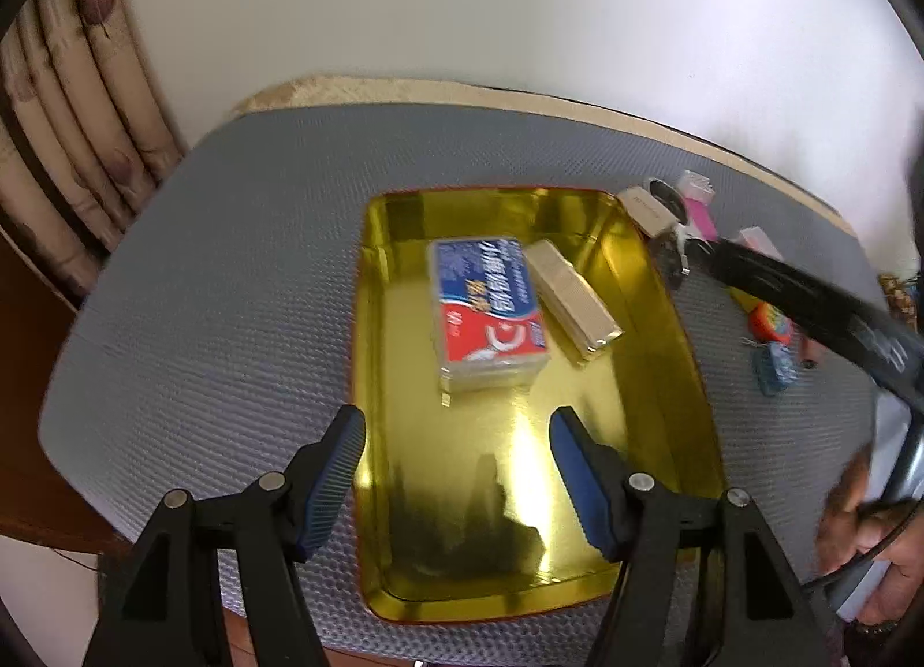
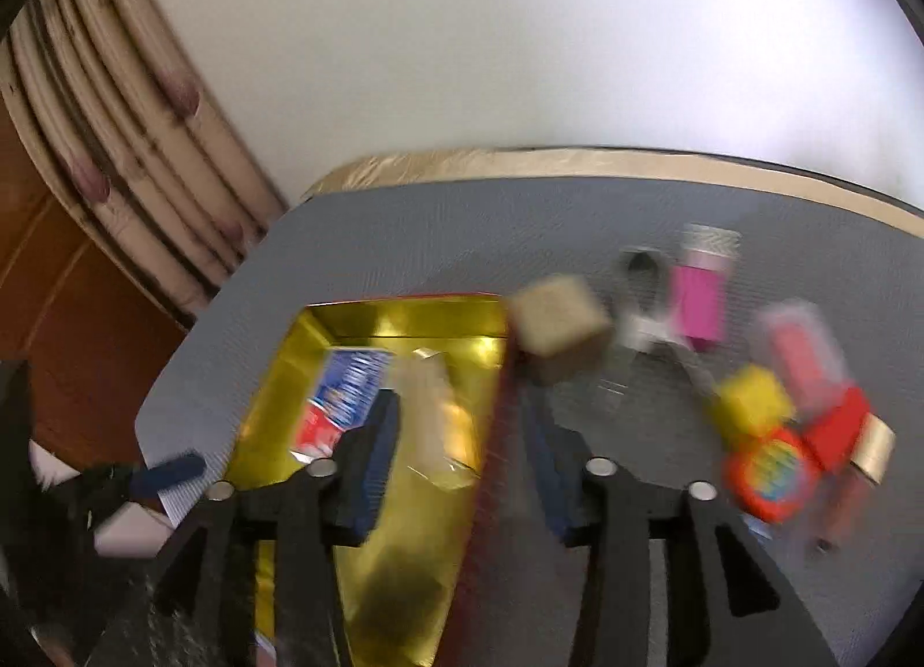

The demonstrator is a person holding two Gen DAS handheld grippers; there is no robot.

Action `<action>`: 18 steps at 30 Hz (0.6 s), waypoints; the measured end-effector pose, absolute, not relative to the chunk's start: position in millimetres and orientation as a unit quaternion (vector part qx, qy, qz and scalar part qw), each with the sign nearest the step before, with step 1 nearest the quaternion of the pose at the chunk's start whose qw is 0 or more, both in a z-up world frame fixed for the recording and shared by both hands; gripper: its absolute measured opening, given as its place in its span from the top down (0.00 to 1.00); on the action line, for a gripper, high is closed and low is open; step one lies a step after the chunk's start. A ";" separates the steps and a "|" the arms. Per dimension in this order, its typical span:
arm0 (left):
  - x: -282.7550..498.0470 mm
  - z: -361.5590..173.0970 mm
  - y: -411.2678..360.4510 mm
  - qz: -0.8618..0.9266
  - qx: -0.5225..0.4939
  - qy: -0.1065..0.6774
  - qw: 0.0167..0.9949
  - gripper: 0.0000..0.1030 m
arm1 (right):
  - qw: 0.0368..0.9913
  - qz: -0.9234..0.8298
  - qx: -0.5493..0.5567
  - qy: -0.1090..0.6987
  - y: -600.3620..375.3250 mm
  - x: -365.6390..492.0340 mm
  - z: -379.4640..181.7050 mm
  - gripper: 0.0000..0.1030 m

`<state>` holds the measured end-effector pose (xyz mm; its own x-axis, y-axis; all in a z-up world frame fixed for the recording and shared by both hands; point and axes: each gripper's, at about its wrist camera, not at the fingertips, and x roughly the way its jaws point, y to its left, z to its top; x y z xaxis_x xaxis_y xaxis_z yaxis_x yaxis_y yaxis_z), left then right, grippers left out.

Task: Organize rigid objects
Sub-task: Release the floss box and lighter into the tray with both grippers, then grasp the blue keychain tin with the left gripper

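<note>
A gold tin tray [image 1: 404,522] lies on a grey mat [image 1: 202,291]. In it lie a blue-and-red box [image 1: 488,309] and a beige flat pack [image 1: 572,294]. My left gripper [image 1: 456,470] is open and empty above the tray's near end. In the blurred right wrist view, my right gripper [image 2: 462,465] is open and empty over the tray's right rim [image 2: 491,436]. Loose items lie right of the tray: a beige cube [image 2: 557,315], a pink block [image 2: 699,303], a yellow block [image 2: 751,401] and a red round toy [image 2: 771,473].
The other gripper's black arm [image 1: 808,297] crosses the right side of the left wrist view, above a small blue piece [image 1: 774,369]. A metal clip [image 2: 644,291] lies by the pink block. A curtain [image 1: 63,147] and a white wall stand behind the table.
</note>
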<state>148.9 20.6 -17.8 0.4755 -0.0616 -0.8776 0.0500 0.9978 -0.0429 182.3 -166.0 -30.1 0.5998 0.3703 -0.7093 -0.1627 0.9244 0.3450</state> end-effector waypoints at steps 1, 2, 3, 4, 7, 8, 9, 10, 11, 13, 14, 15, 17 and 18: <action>148.4 -18.1 19.8 -0.041 -0.012 0.514 0.857 0.34 | 0.892 0.126 0.118 0.417 -189.2 167.4 -33.4 0.43; 147.0 -18.2 17.6 -0.052 -0.022 0.516 0.854 0.34 | 0.896 0.105 0.113 0.417 -206.9 156.6 -38.1 0.42; 146.0 -17.8 15.1 -0.062 -0.027 0.517 0.853 0.34 | 0.899 0.079 0.105 0.418 -226.0 145.8 -44.6 0.42; 144.5 -16.8 11.7 -0.073 -0.033 0.519 0.851 0.34 | 0.901 0.045 0.086 0.423 -248.1 134.5 -53.2 0.42; 138.7 -9.9 -8.2 -0.125 -0.047 0.525 0.840 0.34 | 0.893 -0.056 0.017 0.447 -306.5 106.5 -82.1 0.42; 135.7 -4.8 -20.6 -0.148 -0.047 0.524 0.838 0.34 | 0.889 -0.075 0.010 0.452 -322.7 98.8 -89.0 0.42; 134.1 -1.3 -30.3 -0.160 -0.045 0.522 0.836 0.34 | 0.886 -0.092 0.003 0.455 -335.3 93.2 -94.0 0.42; 131.8 2.6 -41.5 -0.170 -0.040 0.520 0.836 0.34 | 0.881 -0.114 -0.006 0.458 -351.1 86.3 -100.0 0.42; 131.3 6.1 -55.2 -0.180 -0.034 0.519 0.835 0.34 | 0.879 -0.126 -0.009 0.460 -362.2 81.5 -104.0 0.42; 133.8 8.9 -88.8 -0.204 -0.027 0.527 0.825 0.34 | 0.880 -0.133 0.007 0.457 -382.1 73.7 -108.2 0.36; 136.5 7.3 -104.8 -0.212 -0.024 0.533 0.819 0.34 | 0.881 -0.134 0.018 0.453 -388.5 71.6 -107.7 0.35; 139.0 5.5 -116.2 -0.216 -0.022 0.538 0.815 0.34 | 0.882 -0.135 0.026 0.451 -392.2 70.5 -107.1 0.35; 146.3 -1.3 -141.3 -0.215 -0.012 0.546 0.810 0.34 | 0.883 -0.121 0.046 0.452 -400.3 70.7 -108.9 0.35; 152.7 -6.9 -155.1 -0.211 -0.003 0.552 0.807 0.34 | 0.882 -0.116 0.051 0.453 -400.6 74.5 -108.9 0.35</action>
<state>152.7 -155.1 -6.9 0.3011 -0.3439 -0.8894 0.3383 0.9106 -0.2376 74.5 -400.6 -108.9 0.5626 -0.1594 -0.8112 0.2511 0.9678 -0.0160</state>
